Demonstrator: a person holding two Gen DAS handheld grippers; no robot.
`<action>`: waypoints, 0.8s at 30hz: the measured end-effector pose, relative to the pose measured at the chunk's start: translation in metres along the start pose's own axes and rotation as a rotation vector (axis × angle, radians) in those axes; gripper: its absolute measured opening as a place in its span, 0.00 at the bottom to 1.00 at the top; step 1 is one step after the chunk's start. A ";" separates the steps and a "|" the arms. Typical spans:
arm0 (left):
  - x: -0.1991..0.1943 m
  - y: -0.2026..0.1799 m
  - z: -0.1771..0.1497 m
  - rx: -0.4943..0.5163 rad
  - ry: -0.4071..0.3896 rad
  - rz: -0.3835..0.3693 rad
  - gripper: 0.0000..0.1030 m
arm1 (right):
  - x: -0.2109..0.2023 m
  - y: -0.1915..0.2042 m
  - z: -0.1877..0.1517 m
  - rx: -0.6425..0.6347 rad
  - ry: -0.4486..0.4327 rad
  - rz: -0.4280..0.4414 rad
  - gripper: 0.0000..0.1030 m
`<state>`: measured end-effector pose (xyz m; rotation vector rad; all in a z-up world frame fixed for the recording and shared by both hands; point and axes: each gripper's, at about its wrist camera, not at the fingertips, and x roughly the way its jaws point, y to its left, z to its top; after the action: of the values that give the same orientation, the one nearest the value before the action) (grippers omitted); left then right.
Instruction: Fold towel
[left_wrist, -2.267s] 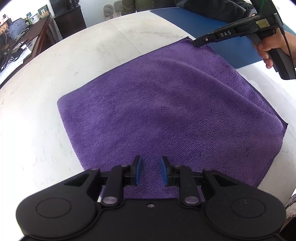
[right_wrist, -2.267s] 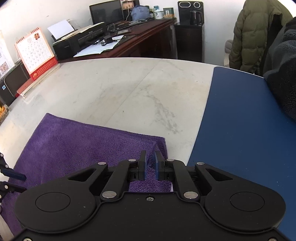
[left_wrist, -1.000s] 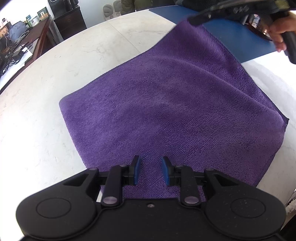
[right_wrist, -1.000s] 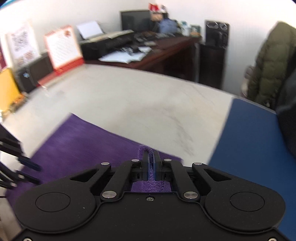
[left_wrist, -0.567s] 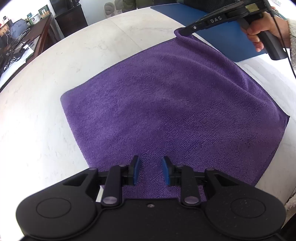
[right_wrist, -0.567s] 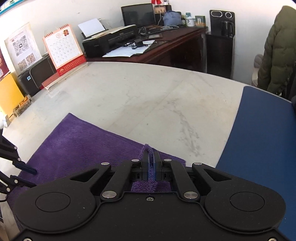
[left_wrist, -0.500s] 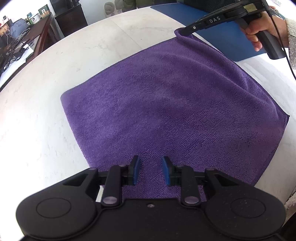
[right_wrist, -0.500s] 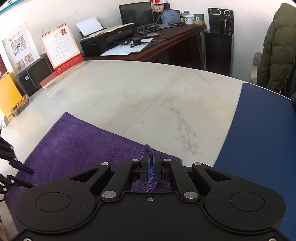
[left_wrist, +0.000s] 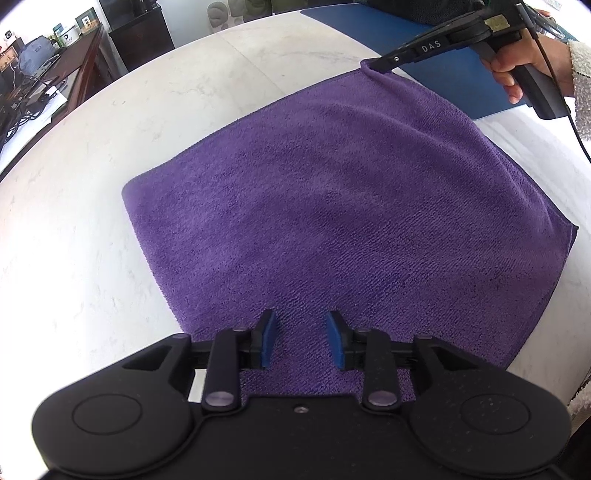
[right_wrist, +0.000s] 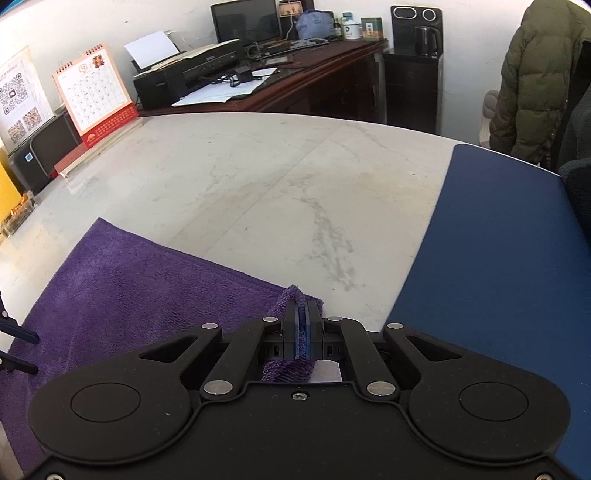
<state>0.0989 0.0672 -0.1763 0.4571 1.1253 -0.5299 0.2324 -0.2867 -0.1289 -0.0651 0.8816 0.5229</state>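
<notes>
Left wrist: purple towel (left_wrist: 332, 206) lies flat on the marble table (left_wrist: 74, 240), its near edge under the left gripper (left_wrist: 301, 341); jaws have just been opening, pads apart over the cloth, gripping nothing. Right wrist: right gripper (right_wrist: 302, 332) is clamped on the towel's far corner, diagonally opposite, so it is the only hand holding cloth.

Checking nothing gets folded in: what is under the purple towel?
The towel lies on the white marble table, flat except the corner pinched by the right gripper. No bulges show, but whatever is beneath it is covered.
</notes>
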 end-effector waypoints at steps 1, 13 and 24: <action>0.000 0.000 -0.001 0.001 0.002 0.000 0.28 | 0.000 0.001 -0.001 -0.011 0.002 -0.005 0.03; -0.007 0.014 0.003 -0.021 -0.018 0.049 0.29 | -0.001 0.010 -0.002 -0.064 0.012 -0.050 0.04; 0.046 0.044 0.090 -0.028 -0.118 0.190 0.31 | -0.001 0.011 0.002 -0.088 0.031 -0.057 0.04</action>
<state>0.2056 0.0409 -0.1832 0.4962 0.9635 -0.3694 0.2278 -0.2769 -0.1251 -0.1784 0.8841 0.5081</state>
